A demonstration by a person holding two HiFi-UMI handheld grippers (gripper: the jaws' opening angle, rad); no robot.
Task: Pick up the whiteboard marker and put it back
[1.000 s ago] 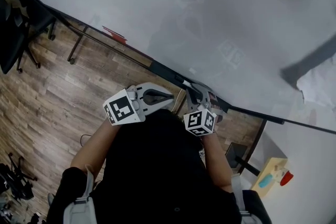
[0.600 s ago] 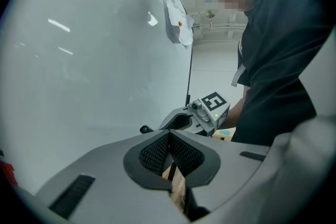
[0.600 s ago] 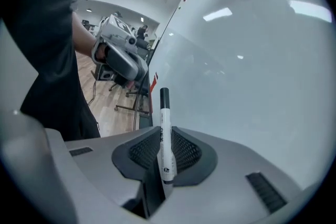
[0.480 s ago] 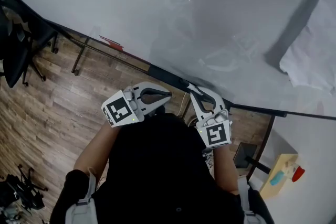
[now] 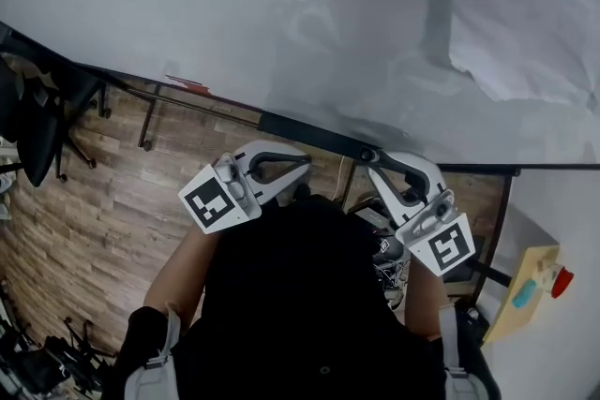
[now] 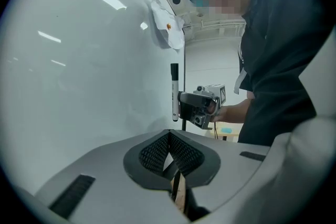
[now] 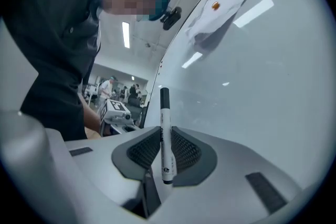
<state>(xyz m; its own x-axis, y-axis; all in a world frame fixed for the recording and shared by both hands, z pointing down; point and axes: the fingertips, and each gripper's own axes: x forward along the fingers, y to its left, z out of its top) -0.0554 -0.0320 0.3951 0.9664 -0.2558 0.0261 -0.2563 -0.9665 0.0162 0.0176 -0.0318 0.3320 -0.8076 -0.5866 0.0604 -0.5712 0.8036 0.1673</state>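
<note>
The whiteboard marker (image 7: 165,128), white with a black cap, stands upright between the pads of my right gripper (image 7: 160,140), which is shut on it. From the left gripper view the marker (image 6: 174,93) sticks up out of the right gripper (image 6: 198,106), close to the whiteboard (image 6: 79,71). My left gripper (image 6: 169,138) is shut with nothing between its pads. In the head view the left gripper (image 5: 286,166) and the right gripper (image 5: 373,159) both point at the whiteboard's (image 5: 262,5) lower edge, the right one further right.
A crumpled white sheet (image 5: 525,14) is stuck to the board's upper right. The board's dark bottom rail (image 5: 309,131) carries a red item (image 5: 187,85). An office chair (image 5: 37,126) stands on the wooden floor (image 5: 84,211) at left. A pale box (image 5: 525,295) sits lower right.
My right gripper has swung out to the right with the marker still in it. The left gripper has stayed almost in place. The view has turned, so the white sheet now sits higher.
</note>
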